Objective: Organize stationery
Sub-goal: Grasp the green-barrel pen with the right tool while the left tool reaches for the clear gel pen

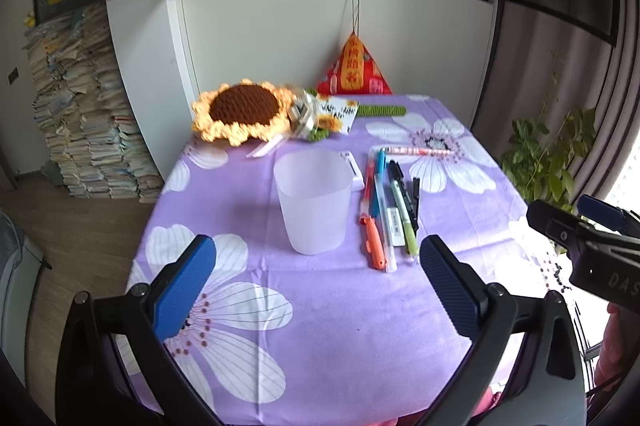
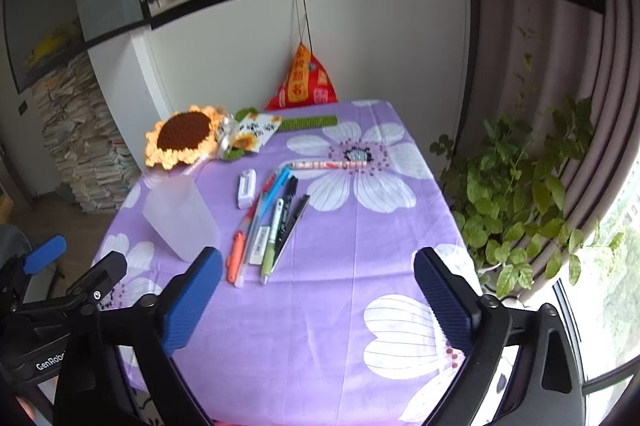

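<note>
Your left gripper (image 1: 318,266) hung over the near tabletop (image 1: 340,326) with its fingers (image 1: 186,290) spread wide and nothing between them. Your right gripper (image 2: 318,294) likewise had its fingers (image 2: 192,302) spread and empty. The cup (image 1: 312,200) stood upright ahead of your left gripper. Just right of it lay the pens (image 1: 390,210), side by side and touching. One pink pen (image 1: 416,150) lay crosswise beyond them, and a white eraser (image 2: 247,188) lay between cup and pens.

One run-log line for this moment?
left gripper: open, empty | right gripper: open, empty | cup: upright, empty | pens: on tablecloth, beside cup
</note>
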### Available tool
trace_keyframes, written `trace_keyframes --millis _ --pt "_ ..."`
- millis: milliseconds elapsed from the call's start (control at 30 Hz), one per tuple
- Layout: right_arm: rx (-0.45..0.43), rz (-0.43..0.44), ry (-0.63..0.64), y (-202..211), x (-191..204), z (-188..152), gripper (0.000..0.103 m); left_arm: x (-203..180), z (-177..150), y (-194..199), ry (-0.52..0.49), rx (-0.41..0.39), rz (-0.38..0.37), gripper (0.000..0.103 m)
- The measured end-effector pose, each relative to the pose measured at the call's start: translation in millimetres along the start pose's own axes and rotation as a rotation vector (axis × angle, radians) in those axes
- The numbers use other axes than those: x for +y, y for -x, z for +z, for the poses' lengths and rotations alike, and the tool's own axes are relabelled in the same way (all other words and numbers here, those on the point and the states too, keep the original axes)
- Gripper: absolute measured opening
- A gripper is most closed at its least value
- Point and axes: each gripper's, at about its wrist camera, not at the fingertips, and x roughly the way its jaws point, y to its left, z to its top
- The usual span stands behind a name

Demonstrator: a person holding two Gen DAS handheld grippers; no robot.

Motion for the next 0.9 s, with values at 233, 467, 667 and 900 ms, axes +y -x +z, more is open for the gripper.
trace_keyframes --millis 233,467,667,900 --pt "0.126 0.034 -0.014 -52.8 -6.9 8.3 0.055 9.1 6.9 -35.4 0.027 0.044 0.007 0.101" --pt "0.22 0.054 -0.021 -105.1 -3.7 14.8 0.051 20.2 15.5 -71.0 0.046 0.08 0.007 0.101" --pt "0.272 0.052 -0.026 -141.5 0.2 22.4 0.051 20.2 19.3 -77.7 0.029 0.077 -0.046 0.101" --pt "0.303 0.062 -0.015 -158.9 5.6 21.5 0.051 11.0 16.3 -74.0 -0.032 0.094 -0.121 0.092"
